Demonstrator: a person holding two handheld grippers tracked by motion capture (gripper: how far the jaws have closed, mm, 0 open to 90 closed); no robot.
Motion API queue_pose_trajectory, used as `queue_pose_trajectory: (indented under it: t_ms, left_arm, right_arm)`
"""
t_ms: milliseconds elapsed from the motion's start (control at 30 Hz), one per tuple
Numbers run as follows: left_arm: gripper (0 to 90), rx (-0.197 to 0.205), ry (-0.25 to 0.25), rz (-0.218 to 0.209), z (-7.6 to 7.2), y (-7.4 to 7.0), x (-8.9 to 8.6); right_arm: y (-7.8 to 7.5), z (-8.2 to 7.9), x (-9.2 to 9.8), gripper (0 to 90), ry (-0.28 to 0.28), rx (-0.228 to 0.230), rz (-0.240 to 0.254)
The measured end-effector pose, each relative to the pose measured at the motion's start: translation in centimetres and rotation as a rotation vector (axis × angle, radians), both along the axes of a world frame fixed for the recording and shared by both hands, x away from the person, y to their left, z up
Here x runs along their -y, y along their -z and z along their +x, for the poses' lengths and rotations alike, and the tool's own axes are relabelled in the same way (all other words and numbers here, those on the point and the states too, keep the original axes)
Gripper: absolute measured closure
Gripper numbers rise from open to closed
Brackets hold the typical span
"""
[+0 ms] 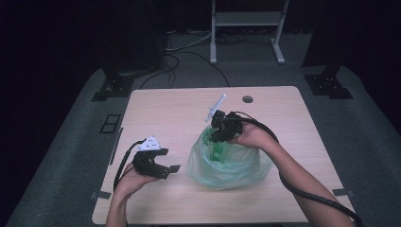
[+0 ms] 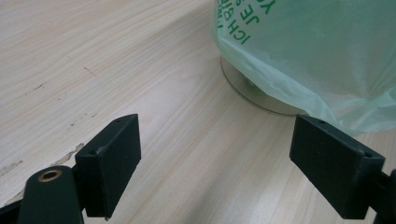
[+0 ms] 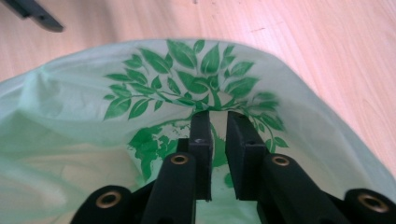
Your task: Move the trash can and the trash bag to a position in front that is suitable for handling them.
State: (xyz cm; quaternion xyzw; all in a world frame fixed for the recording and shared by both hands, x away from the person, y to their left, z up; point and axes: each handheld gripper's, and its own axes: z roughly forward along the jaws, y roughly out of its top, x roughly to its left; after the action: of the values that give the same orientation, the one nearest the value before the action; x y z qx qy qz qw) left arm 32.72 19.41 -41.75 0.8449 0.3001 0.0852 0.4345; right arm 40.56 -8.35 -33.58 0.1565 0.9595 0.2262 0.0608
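While the thin, pale green plastic bag [image 1: 230,163] sits slumped and crinkled a little right of the middle of the desk [image 1: 170,113], the right gripper [image 1: 218,134] reaches down at its open top edge from above. In the right gripper view the two black, blocky jaws stand close together with a narrow slit of daylight between them; a fold of the printed film may run up into that slit, but whether the pads actually pinch it cannot be told. The film there carries a dark green print of a leafy tree [image 3: 196,88], and it looks soft, glossy and half see-through. The left gripper [image 1: 165,170] rests in the person's left hand [image 1: 130,182] near the front left of the desk, well apart from the bag, its jaws spread wide with nothing between them. Its flat, matte black pads [image 2: 112,158] hover over bare wood. In the left gripper view the bag's rounded side bulges in from the upper right, with green lettering [image 2: 245,18] on it, and the curved edge of a flat, pale round disc [image 2: 252,95] shows under the bag. The desk is light wood with fine straight grain and a few small scuffs. A round dark hole [image 1: 247,99] sits near its far edge.
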Motion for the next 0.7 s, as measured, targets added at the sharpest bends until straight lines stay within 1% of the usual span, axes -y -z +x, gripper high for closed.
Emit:
queue_pose_trajectory:
  t_ms: [33,67,100,167,200,367,467,600,633,700]
  left_arm:
    - [15.5,-0.002,-0.003,0.002,0.0,0.1,-0.1]
    - [15.5,-0.002,-0.005,-0.001,0.0,0.1,-0.2]
    - [15.5,-0.001,-0.006,-0.004,0.0,0.1,-0.2]
    - [15.5,0.001,-0.004,-0.004,0.0,0.1,-0.2]
    - [15.5,0.001,-0.003,-0.005,0.0,0.0,-0.2]
    - [15.4,0.001,0.002,-0.003,-0.1,-0.1,0.0]
    - [15.5,0.004,0.006,-0.005,-0.1,-0.1,0.2]
    - [15.5,0.007,0.013,0.002,0.0,-0.2,0.5]
    - [15.5,0.007,0.013,0.002,0.0,-0.2,0.5]
    - [15.5,0.005,0.012,0.004,0.0,-0.1,0.5]
  right_arm:
    - [0.0,0.1,-0.1,82.3,0.002,0.005,-0.007]
    - [0.1,0.3,-0.3,82.0,0.01,0.026,-0.016]
    - [0.0,0.4,-0.4,82.0,0.02,0.033,-0.017]
    - [0.0,0.5,-0.3,81.2,0.018,0.019,-0.006]
    - [-0.2,0.5,-0.3,81.2,0.017,0.025,-0.004]
    - [-1.1,-0.4,0.9,81.0,-0.014,0.01,0.017]
    - [-1.4,-0.6,2.1,82.4,-0.005,0.001,-0.002]
    - [-1.2,-0.2,3.7,84.1,0.052,0.022,-0.034]
    - [-1.2,0.0,4.0,84.5,0.069,0.031,-0.037]
    - [-1.1,0.4,4.6,84.5,0.097,0.045,-0.026]
